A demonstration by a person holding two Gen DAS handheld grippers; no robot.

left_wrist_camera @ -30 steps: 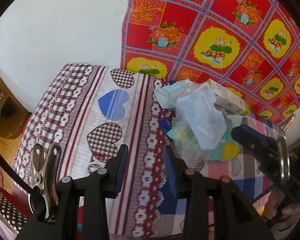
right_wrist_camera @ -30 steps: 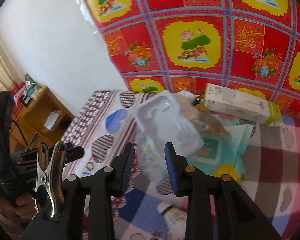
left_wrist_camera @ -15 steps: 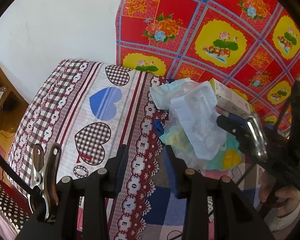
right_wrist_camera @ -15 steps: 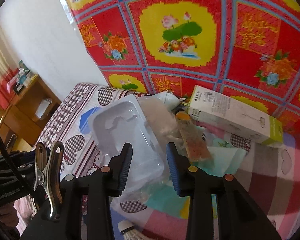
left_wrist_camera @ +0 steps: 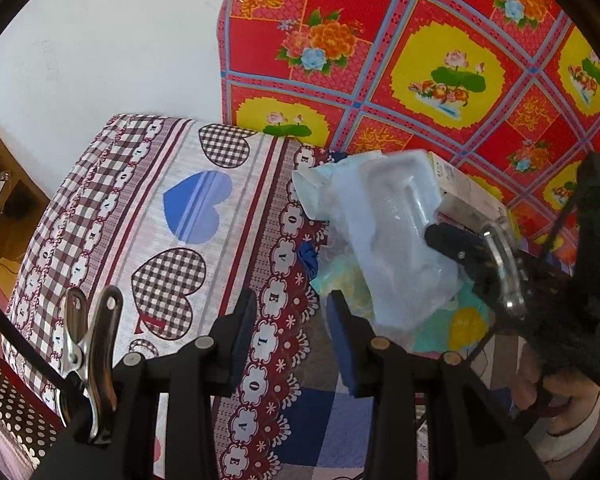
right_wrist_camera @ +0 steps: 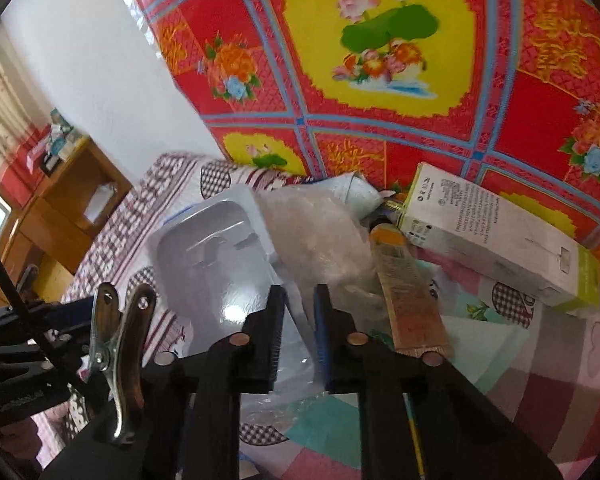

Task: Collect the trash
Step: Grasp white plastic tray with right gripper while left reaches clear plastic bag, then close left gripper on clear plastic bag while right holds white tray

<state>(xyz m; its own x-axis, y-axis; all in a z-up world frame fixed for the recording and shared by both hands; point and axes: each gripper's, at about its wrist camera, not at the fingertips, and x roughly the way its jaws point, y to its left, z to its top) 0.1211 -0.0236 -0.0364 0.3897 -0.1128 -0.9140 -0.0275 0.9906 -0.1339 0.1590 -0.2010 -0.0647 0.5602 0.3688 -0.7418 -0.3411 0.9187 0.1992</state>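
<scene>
The right gripper point(right_wrist_camera: 300, 320) has just been closing, its fingers clamped on the clear plastic tray's point(right_wrist_camera: 220, 264) edge, beside the white carton point(right_wrist_camera: 496, 240) on the bed. The left gripper point(left_wrist_camera: 292, 332) hangs apart, empty. Next, probably lifting.

We see bed sheet with checkered and blue heart print, maroon scalloped letter border point(left_wrist_camera: 188, 216). Red-yellow floral plastic cloth with blue grid lines point(right_wrist_camera: 380, 40) hangs behind bed. White plaster wall point(left_wrist_camera: 100, 48) left of cloth. We note wooden shelf cabinet point(right_wrist_camera: 60, 200) by wall, small items on top, unclear what.
</scene>
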